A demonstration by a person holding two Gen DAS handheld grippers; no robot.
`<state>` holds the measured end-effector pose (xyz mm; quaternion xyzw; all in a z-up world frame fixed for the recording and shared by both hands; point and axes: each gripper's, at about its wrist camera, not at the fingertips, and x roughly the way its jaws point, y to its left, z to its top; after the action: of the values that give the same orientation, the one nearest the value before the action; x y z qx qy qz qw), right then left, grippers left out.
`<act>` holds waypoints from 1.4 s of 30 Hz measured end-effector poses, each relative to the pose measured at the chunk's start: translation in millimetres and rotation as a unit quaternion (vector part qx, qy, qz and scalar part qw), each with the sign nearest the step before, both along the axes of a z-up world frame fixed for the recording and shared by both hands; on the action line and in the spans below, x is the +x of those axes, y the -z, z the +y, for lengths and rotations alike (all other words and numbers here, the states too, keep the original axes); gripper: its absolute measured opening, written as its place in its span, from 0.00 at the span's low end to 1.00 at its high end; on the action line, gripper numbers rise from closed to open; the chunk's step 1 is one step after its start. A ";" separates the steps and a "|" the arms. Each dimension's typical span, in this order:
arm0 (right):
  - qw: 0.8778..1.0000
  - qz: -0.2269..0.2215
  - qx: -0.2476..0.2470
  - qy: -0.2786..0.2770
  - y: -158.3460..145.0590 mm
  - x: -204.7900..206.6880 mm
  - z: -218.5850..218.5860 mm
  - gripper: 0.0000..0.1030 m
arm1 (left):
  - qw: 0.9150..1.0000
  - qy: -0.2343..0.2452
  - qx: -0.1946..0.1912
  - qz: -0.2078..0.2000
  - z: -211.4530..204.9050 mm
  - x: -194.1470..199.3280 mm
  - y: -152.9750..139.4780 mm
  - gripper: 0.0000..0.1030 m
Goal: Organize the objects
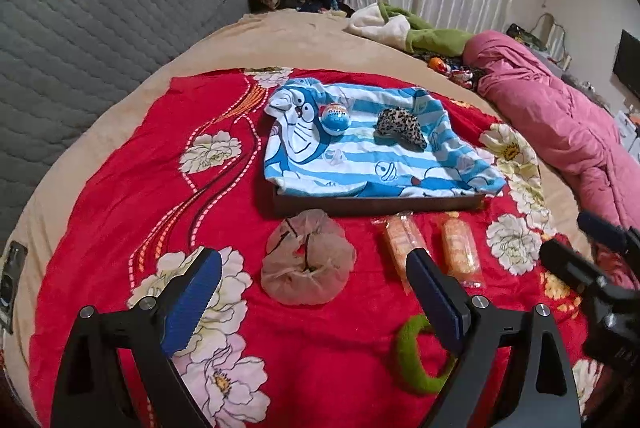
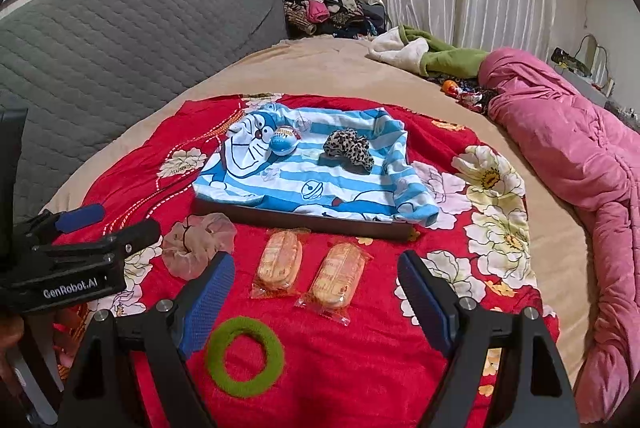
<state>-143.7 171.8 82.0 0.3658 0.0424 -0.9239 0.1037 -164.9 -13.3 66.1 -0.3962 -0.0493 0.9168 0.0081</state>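
Bed: beige sheet (image 1: 288, 39) with a red flowered cloth (image 1: 120, 187) spread over it; all the things lie on this cloth.
Left tongs (image 1: 314, 282): spread wide, holding nothing, above the near part of the cloth; the pink scrunchie is seen between the blue pads (image 1: 192, 300).
Right tongs (image 2: 316, 282): also spread wide and holding nothing; the two snack packs lie ahead between the fingers.
Tray (image 2: 304, 222): dark brown, at the middle of the cloth, covered by a blue striped cartoon towel (image 2: 320, 183).
On the towel: a blue and white egg (image 2: 284, 141) at the left, a leopard scrunchie (image 2: 348, 147) at the right, apart from each other.
Pink scrunchie (image 2: 198, 244): on the cloth, just before the tray's left corner.
Snack packs: two, side by side before the tray, left one (image 2: 278, 264), right one (image 2: 338, 276).
Green ring (image 2: 244, 356): nearest to the cameras, on the cloth, beside the left finger of the right tongs.
Far side: pink quilt (image 2: 568, 147) at the right, grey headboard (image 2: 120, 35) at the left.
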 end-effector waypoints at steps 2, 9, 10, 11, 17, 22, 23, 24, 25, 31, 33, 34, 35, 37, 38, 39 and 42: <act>1.000 0.004 0.000 0.001 -2.8 3.6 0.8 0.81 | 1.000 0.003 0.008 -0.001 -1.2 4.8 0.3 0.91; 1.000 0.014 0.003 0.005 -11.4 19.8 3.2 0.81 | 1.000 0.017 0.017 0.002 4.0 21.8 -1.6 0.91; 1.000 0.015 0.003 0.006 -12.2 22.6 3.7 0.81 | 1.000 0.018 0.016 0.002 4.9 25.0 -2.1 0.91; 1.000 0.015 0.003 0.007 -12.5 23.9 4.0 0.81 | 1.000 0.019 0.012 0.004 6.5 27.8 -2.8 0.91; 1.000 0.019 0.008 0.007 -14.4 35.2 5.2 0.81 | 1.000 0.029 -0.013 0.002 17.9 42.5 -2.3 0.91; 1.000 0.025 0.008 0.010 -19.2 45.6 9.8 0.81 | 0.999 0.033 -0.033 0.005 26.7 55.7 -0.9 0.91; 1.000 0.026 0.008 0.011 -20.0 46.9 10.4 0.81 | 0.999 0.035 -0.036 0.003 29.2 57.7 0.2 0.91; 1.000 0.026 0.009 0.012 -20.7 48.4 11.4 0.81 | 0.999 0.035 -0.038 0.002 30.8 59.5 1.0 0.91; 1.000 0.026 0.009 0.013 -21.3 50.1 12.7 0.81 | 0.998 0.038 -0.041 0.001 33.4 62.5 1.9 0.91; 0.999 0.031 0.006 0.018 -24.9 58.4 20.7 0.81 | 0.997 0.048 -0.054 0.008 45.6 75.8 4.2 0.91; 0.999 0.032 0.004 0.020 -25.1 60.1 23.4 0.81 | 0.997 0.049 -0.056 0.009 49.3 78.8 5.9 0.91; 0.999 0.032 0.003 0.021 -25.2 60.5 25.0 0.81 | 0.997 0.051 -0.056 0.008 51.7 80.7 7.8 0.91; 0.999 0.032 0.003 0.021 -24.8 61.2 26.0 0.81 | 0.997 0.052 -0.056 0.007 53.2 82.1 9.1 0.91; 0.999 0.031 0.005 0.022 -23.8 62.1 27.2 0.81 | 0.997 0.055 -0.059 0.005 57.5 85.4 13.2 0.91; 0.999 0.030 0.006 0.021 -23.1 62.7 27.7 0.81 | 0.997 0.057 -0.059 0.004 59.9 86.8 15.1 0.91; 0.999 0.030 0.006 0.021 -22.4 63.1 28.3 0.81 | 0.997 0.058 -0.058 0.002 61.0 87.5 16.5 0.91; 0.999 0.027 0.007 0.023 -18.7 63.1 29.9 0.81 | 0.997 0.058 -0.056 0.000 64.1 89.7 22.6 0.91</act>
<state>-80.6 201.7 100.8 0.3423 0.0433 -0.9353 0.0788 -75.3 50.8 43.5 -0.3984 0.0249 0.9160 0.0394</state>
